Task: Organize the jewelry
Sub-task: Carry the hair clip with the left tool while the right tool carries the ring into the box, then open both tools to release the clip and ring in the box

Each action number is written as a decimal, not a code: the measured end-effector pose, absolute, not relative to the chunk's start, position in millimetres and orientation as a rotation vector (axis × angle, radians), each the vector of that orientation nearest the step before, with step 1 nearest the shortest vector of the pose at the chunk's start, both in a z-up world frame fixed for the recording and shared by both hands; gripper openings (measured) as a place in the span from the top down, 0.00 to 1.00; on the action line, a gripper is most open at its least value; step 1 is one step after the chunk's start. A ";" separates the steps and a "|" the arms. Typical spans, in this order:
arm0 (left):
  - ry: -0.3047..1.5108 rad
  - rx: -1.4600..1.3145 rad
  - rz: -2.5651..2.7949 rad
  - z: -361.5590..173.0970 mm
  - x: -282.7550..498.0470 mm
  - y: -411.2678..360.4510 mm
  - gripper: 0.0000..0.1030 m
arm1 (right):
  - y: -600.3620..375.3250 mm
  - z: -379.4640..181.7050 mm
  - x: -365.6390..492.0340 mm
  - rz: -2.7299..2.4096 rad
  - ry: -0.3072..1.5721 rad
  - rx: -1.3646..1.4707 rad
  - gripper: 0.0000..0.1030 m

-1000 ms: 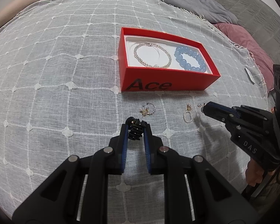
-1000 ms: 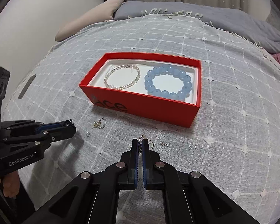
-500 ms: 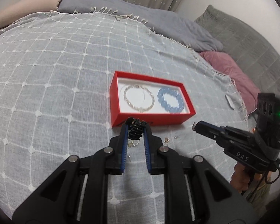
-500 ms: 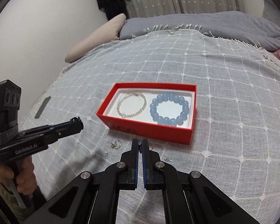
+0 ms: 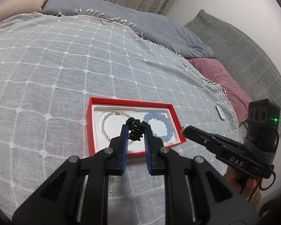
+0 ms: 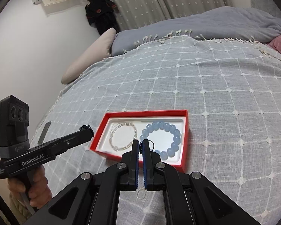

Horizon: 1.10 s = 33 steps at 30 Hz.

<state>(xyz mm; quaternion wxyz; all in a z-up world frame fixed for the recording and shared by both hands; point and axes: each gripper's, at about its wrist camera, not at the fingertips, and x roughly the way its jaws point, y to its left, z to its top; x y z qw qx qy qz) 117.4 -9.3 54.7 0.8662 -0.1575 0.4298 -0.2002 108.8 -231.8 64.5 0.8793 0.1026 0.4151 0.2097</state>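
- Grey checked bedspread (image 5: 46, 71) covers the bed under both grippers.
- Left gripper (image 5: 136, 131) clamps a black beaded piece (image 5: 135, 130), raised over the red box (image 5: 90, 127).
- Beyond its tips lie a silver chain bracelet (image 5: 106, 123) and blue bead bracelet (image 5: 167, 125).
- Right gripper (image 6: 140, 146) pinches a small earring (image 6: 151, 144) above the box.

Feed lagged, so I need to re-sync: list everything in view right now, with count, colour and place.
Red box: 1, red, white-lined, on the bedspread.
Chain bracelet: 1, silver, box left half.
Bead bracelet: 1, pale blue, box right half.
Hair claw: 1, black, in the left gripper.
Loose earrings: a few, pale, on the bedspread near the box.
Bedspread: 1, grey with white grid.
Pillows: several, beige, mauve, grey.
Left gripper: shut on the claw.
Right gripper: shut on a small earring.
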 end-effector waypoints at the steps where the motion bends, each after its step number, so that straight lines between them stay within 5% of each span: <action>1: 0.908 -0.324 -0.413 51.5 121.2 -11.5 0.82 | -232.4 62.1 111.2 0.429 0.871 0.212 0.97; 28: 0.926 -0.347 -0.332 45.9 116.8 7.5 0.78 | -244.2 62.9 116.2 0.382 0.878 0.261 0.88; 33: 0.926 -0.314 -0.301 48.4 101.8 11.4 0.66 | -241.0 64.0 103.3 0.376 0.876 0.222 0.88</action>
